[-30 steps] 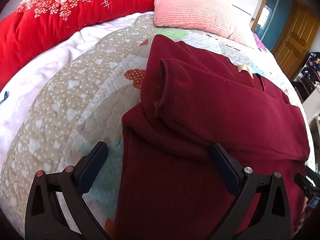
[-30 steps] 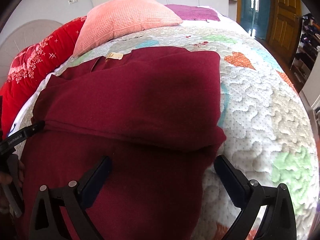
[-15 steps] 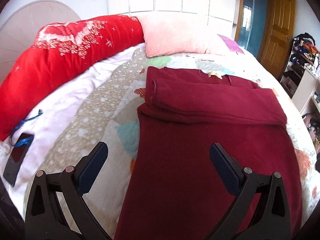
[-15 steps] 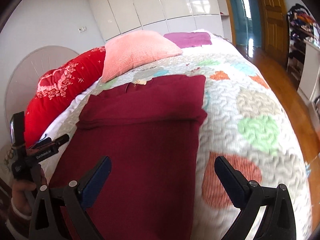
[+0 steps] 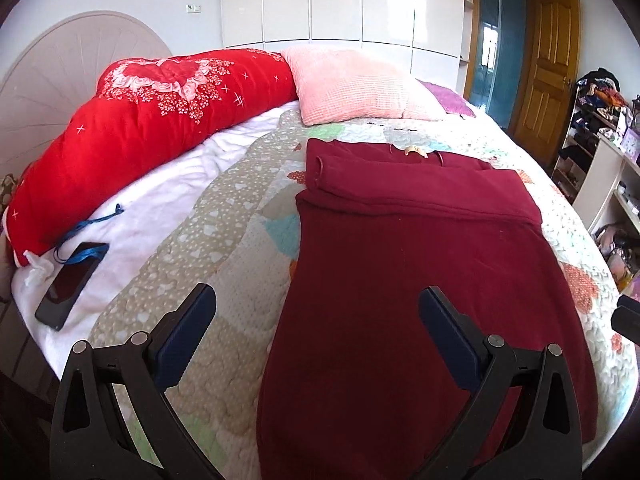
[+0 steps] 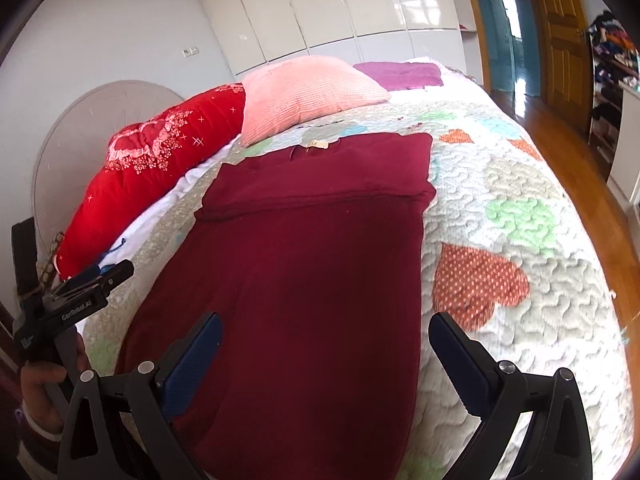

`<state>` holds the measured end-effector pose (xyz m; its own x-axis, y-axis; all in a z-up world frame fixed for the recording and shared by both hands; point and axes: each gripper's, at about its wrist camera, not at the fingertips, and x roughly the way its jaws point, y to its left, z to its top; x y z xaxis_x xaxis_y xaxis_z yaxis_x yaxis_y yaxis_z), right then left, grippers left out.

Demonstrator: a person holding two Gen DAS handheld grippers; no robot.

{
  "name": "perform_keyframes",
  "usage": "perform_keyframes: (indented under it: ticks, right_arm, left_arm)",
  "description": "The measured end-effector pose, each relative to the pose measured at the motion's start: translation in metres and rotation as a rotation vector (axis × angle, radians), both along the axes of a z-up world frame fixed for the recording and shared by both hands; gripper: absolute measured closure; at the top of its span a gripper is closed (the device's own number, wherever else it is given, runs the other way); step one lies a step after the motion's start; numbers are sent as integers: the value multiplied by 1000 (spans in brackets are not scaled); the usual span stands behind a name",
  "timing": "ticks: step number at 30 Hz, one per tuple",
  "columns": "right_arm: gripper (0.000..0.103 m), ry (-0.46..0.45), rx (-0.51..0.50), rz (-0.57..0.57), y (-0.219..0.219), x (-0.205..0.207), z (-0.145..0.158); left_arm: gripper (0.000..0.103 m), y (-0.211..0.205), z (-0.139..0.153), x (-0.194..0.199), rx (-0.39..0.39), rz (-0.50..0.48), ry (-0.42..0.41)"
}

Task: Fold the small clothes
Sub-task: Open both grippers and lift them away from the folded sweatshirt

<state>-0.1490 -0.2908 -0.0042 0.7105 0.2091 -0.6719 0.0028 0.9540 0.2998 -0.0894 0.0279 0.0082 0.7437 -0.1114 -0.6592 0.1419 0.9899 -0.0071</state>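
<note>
Hand-held gripper, left: jaws spread wide, nothing between them, hovering above the near left edge of the sweater.
Hand-held gripper, right: equally wide open and empty, above the near right part of the sweater.
Sweater: dark red, lying flat on the quilt of the bed, with both sleeves already folded across the chest.
Direction: collar and tan label point away towards the pink pillow; the hem is nearest me, so the long axis runs from near to far.
Handling: looks like a soft, thick knit, light and limp, probably inclined to sag and drag on the quilt rather than slide.
Where to hold: I would pinch the two hem corners, one each, and carry them up towards the collar.
Nearby: a phone lies on the white sheet, well apart.
</note>
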Motion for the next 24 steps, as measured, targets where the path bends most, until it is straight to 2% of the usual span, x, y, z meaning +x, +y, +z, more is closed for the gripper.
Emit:
perform_keyframes:
  ticks: [10,24]
  right_arm:
    - [1,-11,-23,21,9,-9,9]
    - [1,26,-24,43,16,-6,-3]
  left_arm:
    - [1,9,-5,-12,-10,13,24]
    - [1,21,-15,-15,-14,32,59]
